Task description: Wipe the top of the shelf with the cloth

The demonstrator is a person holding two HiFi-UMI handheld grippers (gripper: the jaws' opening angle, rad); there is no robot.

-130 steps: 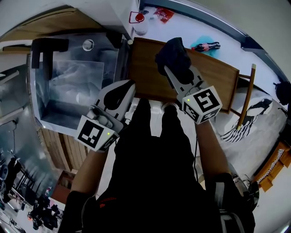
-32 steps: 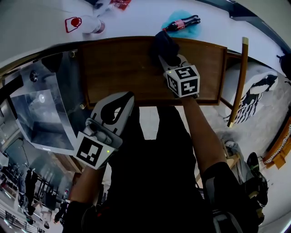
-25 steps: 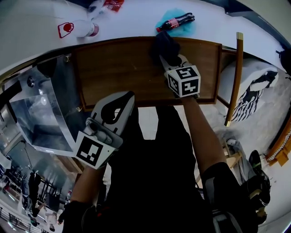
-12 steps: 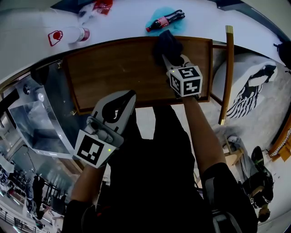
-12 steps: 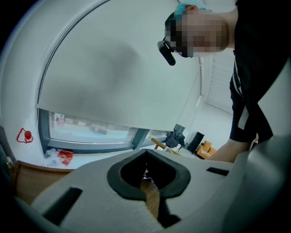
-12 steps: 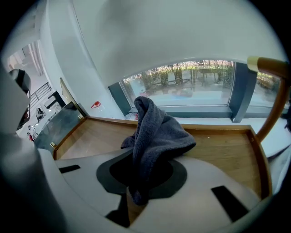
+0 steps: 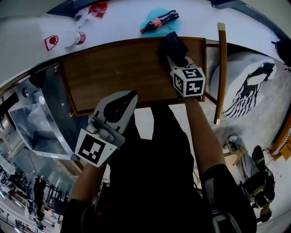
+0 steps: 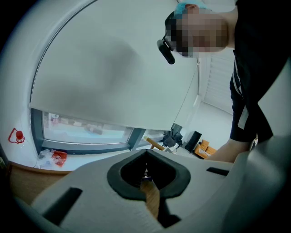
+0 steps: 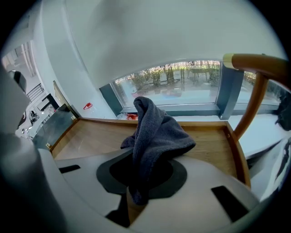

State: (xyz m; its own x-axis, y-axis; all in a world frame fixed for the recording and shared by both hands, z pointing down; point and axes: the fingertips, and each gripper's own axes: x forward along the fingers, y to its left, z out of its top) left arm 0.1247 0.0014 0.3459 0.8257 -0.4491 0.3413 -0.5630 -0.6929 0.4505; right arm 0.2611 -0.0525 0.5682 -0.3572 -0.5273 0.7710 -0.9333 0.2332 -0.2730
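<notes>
A glass panel (image 7: 38, 125) at far left is cut off by the frame edge and full of reflections, so what lies behind it cannot be made out. Just beside it, the left hand-held gripper (image 7: 128, 95) hangs at the near edge of the shelf (image 7: 113, 68). In its own view the jaws are pressed together at the tips on nothing (image 8: 146, 157), with a sliver of wood showing below them.

The shelf top is brown wood with a low raised rim. Towards its right end lies the cloth (image 7: 173, 44), dark grey, bunched and pinched between the jaws of the right hand-held gripper (image 7: 176, 60). In the right gripper view the cloth (image 9: 154, 129) rises in a fold and hides the jaw tips (image 9: 136, 184), with its free end resting on the wood.

On the white ledge (image 7: 122, 20) behind the shelf are a white jug (image 7: 59, 38), a red packet (image 7: 96, 8) and a cola bottle (image 7: 159, 20) lying on something teal. A wooden post (image 7: 220, 73) stands at the shelf's right end.
</notes>
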